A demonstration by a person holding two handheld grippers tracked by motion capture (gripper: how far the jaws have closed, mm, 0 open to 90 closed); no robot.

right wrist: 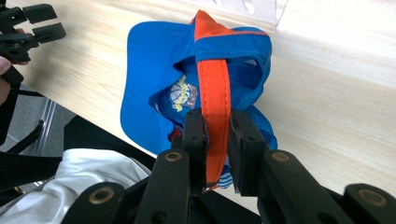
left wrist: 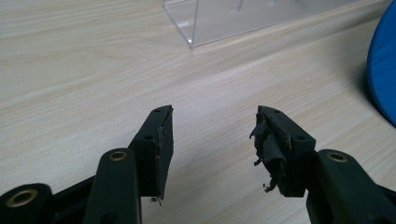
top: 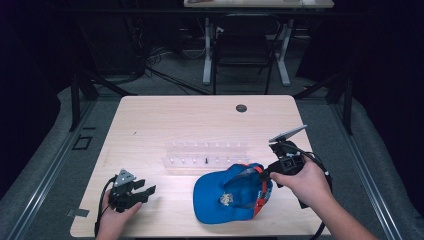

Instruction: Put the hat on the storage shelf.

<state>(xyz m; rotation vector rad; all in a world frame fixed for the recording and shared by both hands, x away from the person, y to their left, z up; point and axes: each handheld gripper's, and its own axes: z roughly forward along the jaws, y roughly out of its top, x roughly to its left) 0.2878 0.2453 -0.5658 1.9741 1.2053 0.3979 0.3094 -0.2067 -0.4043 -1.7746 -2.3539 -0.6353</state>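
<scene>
- The right gripper (right wrist: pixel 217 135) has its jaws clamped on the orange strap (right wrist: pixel 214 88) at the back of the blue cap (top: pixel 231 194) — in the right gripper view the strap runs straight up from between the two pads, so the hold looks centred, not on an edge.
- The cap lies at the near right of the table (top: pixel 150 120), just near of the clear acrylic rack (top: pixel 205 154); its brim points toward the near edge and its back end is tipped up where the strap is held.
- My reading of the step: lifting the cap off the wood by its strap, probably to carry it to the rack's pegs.
- To do that well, raise it straight and slowly so the crown hangs free under the strap instead of swinging — a swinging brim could knock the rack, which stands close behind.
- Keep the squeeze steady; the strap is thin and smooth, and a slack grip would let it slide out sideways.
- Watch the small dark peg (top: pixel 206 161) on the rack's near row, since the cap's far rim sits just beside it.
- The left gripper (top: pixel 131 192) rests at the near left, well apart from the cap, jaws standing apart with nothing between them; the left gripper view shows frayed tape on one pad (left wrist: pixel 270 148).
- That free hand could steady the brim once the cap hangs, approaching from the left over bare wood.
</scene>
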